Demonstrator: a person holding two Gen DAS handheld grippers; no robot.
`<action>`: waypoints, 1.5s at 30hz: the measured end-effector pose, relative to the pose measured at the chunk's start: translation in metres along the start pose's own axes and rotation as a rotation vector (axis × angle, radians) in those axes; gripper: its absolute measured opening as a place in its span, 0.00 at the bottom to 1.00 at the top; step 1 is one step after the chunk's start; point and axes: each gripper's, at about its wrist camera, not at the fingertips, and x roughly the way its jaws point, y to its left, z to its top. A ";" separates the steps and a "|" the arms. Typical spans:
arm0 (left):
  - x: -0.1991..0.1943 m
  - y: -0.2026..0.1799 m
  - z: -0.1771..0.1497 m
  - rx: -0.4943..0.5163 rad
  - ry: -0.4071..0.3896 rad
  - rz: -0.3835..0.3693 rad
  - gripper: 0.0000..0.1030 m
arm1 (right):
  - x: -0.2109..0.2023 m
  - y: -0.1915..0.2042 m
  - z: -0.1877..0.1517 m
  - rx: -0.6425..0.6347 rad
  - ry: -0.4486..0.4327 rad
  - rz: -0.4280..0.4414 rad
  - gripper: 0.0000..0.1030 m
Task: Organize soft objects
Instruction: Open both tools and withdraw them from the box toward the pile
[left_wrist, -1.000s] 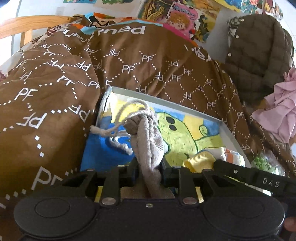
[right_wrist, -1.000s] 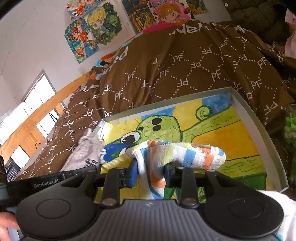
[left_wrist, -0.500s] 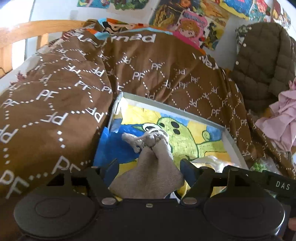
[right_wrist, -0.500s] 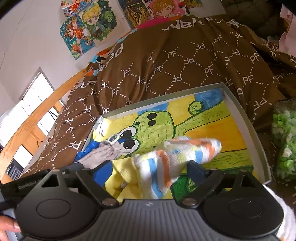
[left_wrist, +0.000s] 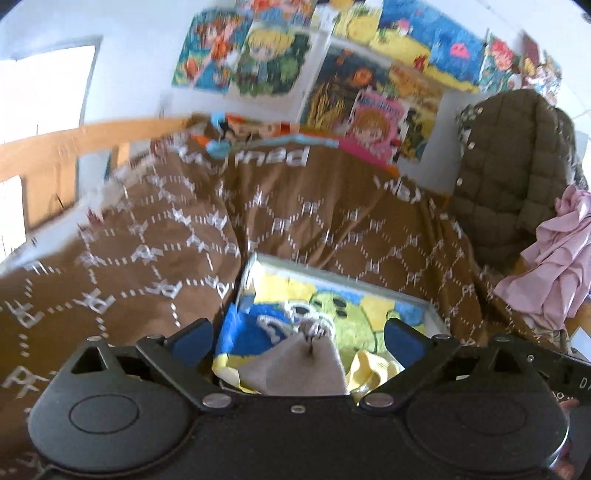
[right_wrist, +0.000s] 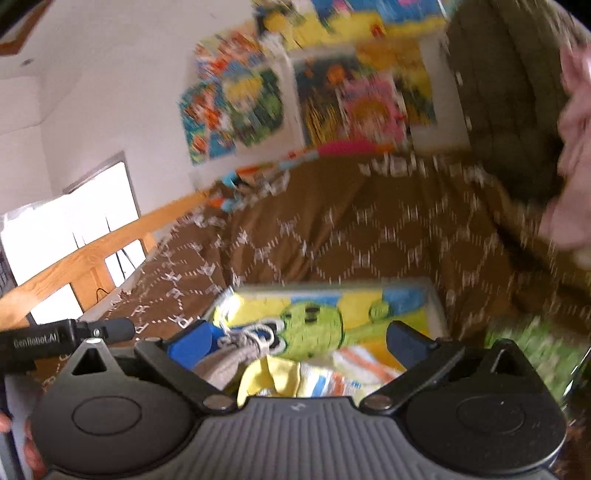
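Observation:
A shallow grey-rimmed tray (left_wrist: 332, 275) with a green cartoon print lies on the bed. A grey drawstring pouch (left_wrist: 295, 369) lies in its left part, with a yellow cloth (left_wrist: 373, 369) beside it. My left gripper (left_wrist: 297, 339) is open and empty above the pouch. In the right wrist view the tray (right_wrist: 434, 310) also holds the pouch (right_wrist: 229, 363), the yellow cloth (right_wrist: 273, 378) and a striped sock (right_wrist: 354, 371). My right gripper (right_wrist: 299, 343) is open and empty above them.
A brown PF-patterned duvet (left_wrist: 147, 258) covers the bed around the tray. A wooden bed rail (left_wrist: 55, 147) runs at the left. A dark quilted jacket (left_wrist: 517, 166) and pink cloth (left_wrist: 554, 266) hang at the right. A green bag (right_wrist: 532, 350) lies right of the tray.
Both grippers opened and let go: the left released the grey pouch, the right the striped sock. Both have since pulled up and back from the tray, and the views are blurred.

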 end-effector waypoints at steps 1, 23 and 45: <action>-0.008 -0.003 -0.001 0.007 -0.017 0.001 0.99 | -0.007 0.005 0.000 -0.029 -0.021 -0.008 1.00; -0.133 -0.020 -0.057 0.037 -0.106 0.048 0.99 | -0.126 0.057 -0.047 -0.173 -0.119 -0.111 1.00; -0.122 -0.019 -0.089 0.180 0.188 0.050 0.99 | -0.120 0.045 -0.087 -0.075 0.205 -0.146 1.00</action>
